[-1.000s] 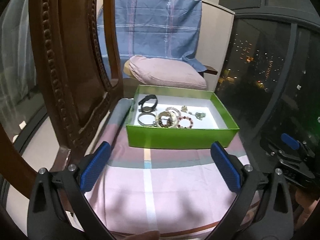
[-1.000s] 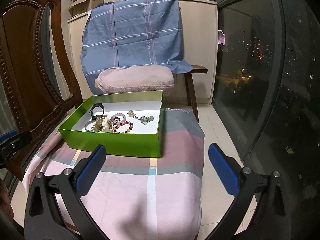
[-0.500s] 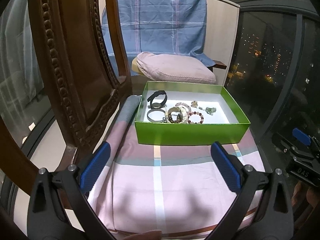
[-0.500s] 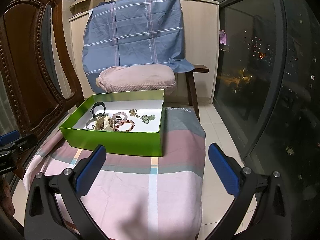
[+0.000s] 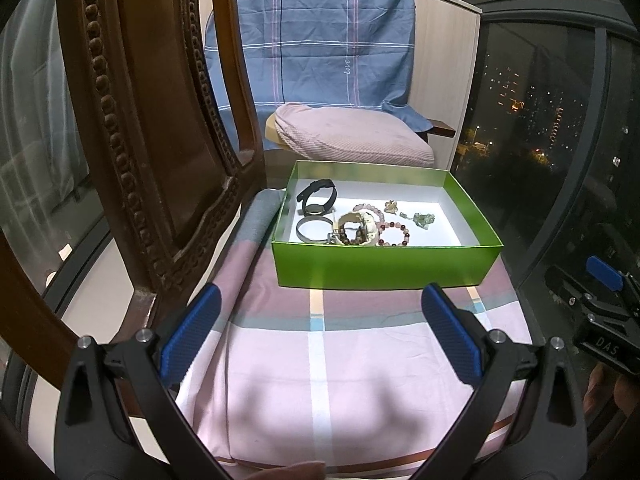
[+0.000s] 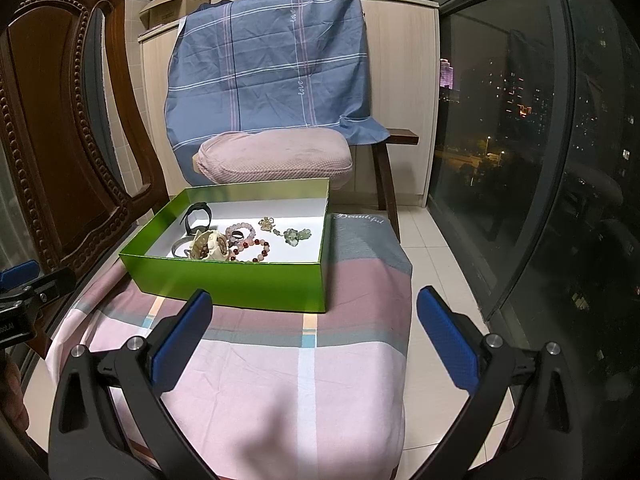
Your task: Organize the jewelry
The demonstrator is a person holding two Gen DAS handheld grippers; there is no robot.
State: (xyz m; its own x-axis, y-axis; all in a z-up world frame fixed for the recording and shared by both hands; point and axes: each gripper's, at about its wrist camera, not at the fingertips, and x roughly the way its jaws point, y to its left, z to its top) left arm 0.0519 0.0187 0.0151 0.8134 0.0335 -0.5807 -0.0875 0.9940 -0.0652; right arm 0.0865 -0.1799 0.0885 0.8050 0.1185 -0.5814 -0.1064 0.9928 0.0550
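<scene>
A green box (image 5: pixel 384 266) (image 6: pixel 240 280) stands on a pink plaid cloth. Inside lie a black watch (image 5: pixel 318 196) (image 6: pixel 199 216), a metal bangle (image 5: pixel 312 230), a cream bracelet (image 5: pixel 358 226) (image 6: pixel 210 244), pink and red bead bracelets (image 5: pixel 394 234) (image 6: pixel 256 250), and small green and gold charms (image 5: pixel 424 219) (image 6: pixel 296 235). My left gripper (image 5: pixel 320 332) is open and empty, held back from the box's near wall. My right gripper (image 6: pixel 314 338) is open and empty, near the box's right front corner.
A carved wooden chair back (image 5: pixel 132 128) (image 6: pixel 52 140) stands close on the left. A pink cushion (image 5: pixel 352 140) and blue plaid sheet (image 6: pixel 272 64) lie behind the box. Dark window glass (image 6: pixel 540 160) runs along the right. The cloth-covered surface (image 6: pixel 304 380) drops off at its right edge.
The left view has shifted so the box sits further right and a little nearer. The right view has barely shifted. Both grippers stay open.
</scene>
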